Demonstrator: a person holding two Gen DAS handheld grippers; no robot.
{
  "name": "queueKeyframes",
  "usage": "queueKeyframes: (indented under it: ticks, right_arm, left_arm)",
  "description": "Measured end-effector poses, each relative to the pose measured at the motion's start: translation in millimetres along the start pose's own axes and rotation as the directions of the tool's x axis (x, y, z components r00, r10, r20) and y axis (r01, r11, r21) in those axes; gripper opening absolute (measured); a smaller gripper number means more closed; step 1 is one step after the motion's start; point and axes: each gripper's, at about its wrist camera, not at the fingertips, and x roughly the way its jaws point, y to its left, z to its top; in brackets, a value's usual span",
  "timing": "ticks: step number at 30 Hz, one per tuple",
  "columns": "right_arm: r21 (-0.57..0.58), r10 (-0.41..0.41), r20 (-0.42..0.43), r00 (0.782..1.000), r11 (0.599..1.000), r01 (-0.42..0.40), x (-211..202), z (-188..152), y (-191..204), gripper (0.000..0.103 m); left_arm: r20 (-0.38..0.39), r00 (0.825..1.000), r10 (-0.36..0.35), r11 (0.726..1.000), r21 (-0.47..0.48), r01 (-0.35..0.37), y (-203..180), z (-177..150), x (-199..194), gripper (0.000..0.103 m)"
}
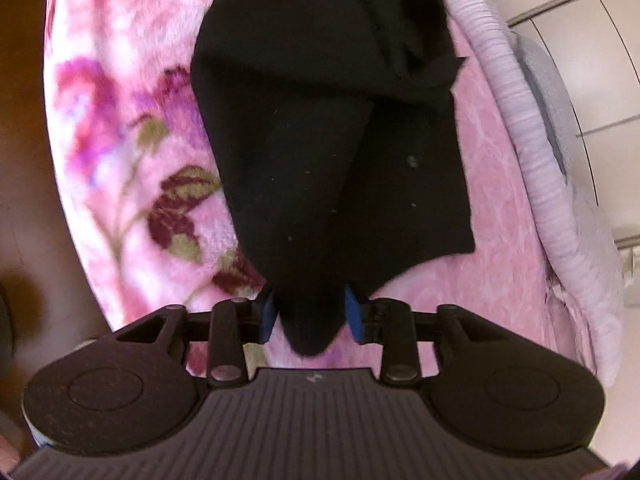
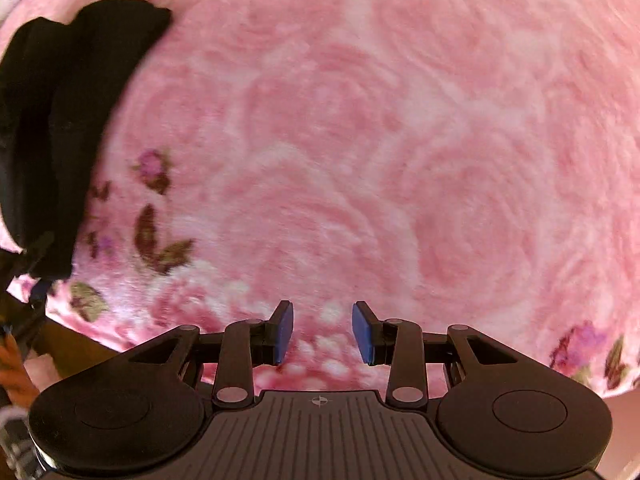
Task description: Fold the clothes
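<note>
Pink floral blanket [image 2: 360, 120] on bed: wide bare room ahead of your right tongs [image 2: 322, 332], which stand apart, holding nothing. Left tongs [image 1: 308, 316] pinch black garment [image 1: 320, 140], bunched, trailing over the blanket. Risk: thin corner hold slips. Blanket edge and floor [image 1: 20, 200] close at left.

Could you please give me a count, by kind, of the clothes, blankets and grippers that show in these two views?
Black garment: 1, clamped in the left gripper
Pink floral blanket: 1
Grippers: 2, the right gripper open and holding nothing
Total: 4
</note>
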Motion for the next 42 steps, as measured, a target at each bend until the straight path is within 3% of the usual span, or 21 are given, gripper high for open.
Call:
queueKeyframes:
  ticks: [4, 7, 10, 12, 14, 17, 21, 28, 32, 34, 35, 36, 37, 38, 39, 40, 42]
  right_arm:
    - [-0.026, 0.007, -0.022, 1.000, 1.000, -0.007, 6.2, -3.2, 7.6, 0.037]
    - [-0.081, 0.023, -0.015, 1.000, 0.996, -0.024, 4.2, 0.1, 19.6, 0.037]
    - [-0.116, 0.057, 0.001, 0.998, 0.992, -0.056, 2.5, 8.0, 29.6, 0.037]
    - [-0.126, 0.097, 0.013, 0.995, 0.987, -0.095, 3.1, 14.5, 35.0, 0.037]
    - [-0.127, 0.161, 0.030, 0.986, 0.980, -0.156, 6.5, 23.0, 41.6, 0.037]
    - [-0.106, 0.300, 0.065, 0.952, 0.950, -0.293, 13.0, 39.9, 53.0, 0.037]
    - [-0.081, 0.463, 0.109, 0.880, 0.886, -0.456, 24.7, 63.8, 67.4, 0.037]
    - [-0.142, 0.564, 0.096, 0.820, 0.823, -0.549, 60.4, 98.5, 98.1, 0.038]
    - [-0.108, 0.608, 0.057, 0.792, 0.793, -0.600, 94.8, 113.4, 108.6, 0.041]
    - [-0.095, 0.650, 0.053, 0.758, 0.759, -0.644, 103.2, 117.0, 111.8, 0.041]
    - [-0.096, 0.651, 0.044, 0.758, 0.758, -0.645, 104.8, 118.7, 115.6, 0.041]
    - [-0.099, 0.651, 0.034, 0.758, 0.757, -0.646, 106.2, 120.4, 119.5, 0.039]
    - [-0.101, 0.651, 0.024, 0.759, 0.757, -0.646, 107.6, 122.1, 123.5, 0.027]
    - [-0.117, 0.631, 0.004, 0.775, 0.770, -0.627, 107.3, 123.1, 129.0, 0.010]
    - [-0.116, 0.627, -0.003, 0.779, 0.774, -0.623, 105.5, 123.9, 131.2, 0.009]
    - [-0.108, 0.635, -0.010, 0.773, 0.767, -0.632, 101.7, 124.4, 131.3, 0.009]
    - [-0.079, 0.683, -0.017, 0.730, 0.727, -0.682, 86.7, 125.2, 126.8, 0.008]
  left_arm:
    - [0.061, 0.997, -0.038, 0.997, 0.062, 0.034, 3.4, -1.8, -29.2, 0.010]
    - [0.144, 0.988, -0.054, 0.994, 0.107, 0.038, 17.9, 5.2, -85.8, 0.010]
    - [0.197, 0.980, 0.035, 0.994, 0.098, -0.055, 51.9, 18.5, -132.4, 0.010]
    - [0.162, 0.982, 0.098, 0.990, 0.086, -0.113, 75.8, 22.5, -137.0, 0.010]
    - [0.132, 0.986, 0.097, 0.995, 0.012, -0.100, 91.9, 22.4, -127.8, 0.010]
    - [0.108, 0.991, 0.079, 0.995, -0.071, -0.072, 100.9, 19.6, -104.9, 0.011]
    - [0.126, 0.988, 0.094, 0.993, -0.086, -0.084, 109.0, 15.4, -90.5, 0.015]
    - [0.150, 0.988, 0.036, 0.988, -0.156, -0.013, 132.8, 20.0, -80.0, 0.023]
    - [0.161, 0.987, 0.008, 0.983, -0.180, 0.021, 140.2, 20.5, -70.1, 0.024]
    - [0.170, 0.985, 0.000, 0.979, -0.200, 0.035, 143.0, 20.3, -67.8, 0.025]
    - [0.177, 0.984, -0.006, 0.977, -0.208, 0.043, 143.7, 20.8, -66.3, 0.026]
    - [0.181, 0.983, -0.009, 0.976, -0.212, 0.048, 142.5, 21.9, -65.4, 0.025]
    - [0.185, 0.983, -0.012, 0.975, -0.214, 0.052, 140.8, 23.1, -64.7, 0.023]
    - [0.190, 0.982, -0.015, 0.977, -0.204, 0.054, 137.2, 24.5, -65.5, 0.015]
    - [0.190, 0.982, -0.019, 0.981, -0.184, 0.054, 131.6, 26.3, -68.6, 0.009]
    - [0.188, 0.982, -0.023, 0.985, -0.161, 0.054, 125.5, 28.1, -72.2, 0.009]
    - [0.203, 0.979, -0.019, 0.993, -0.108, 0.042, 109.4, 31.8, -88.2, 0.008]
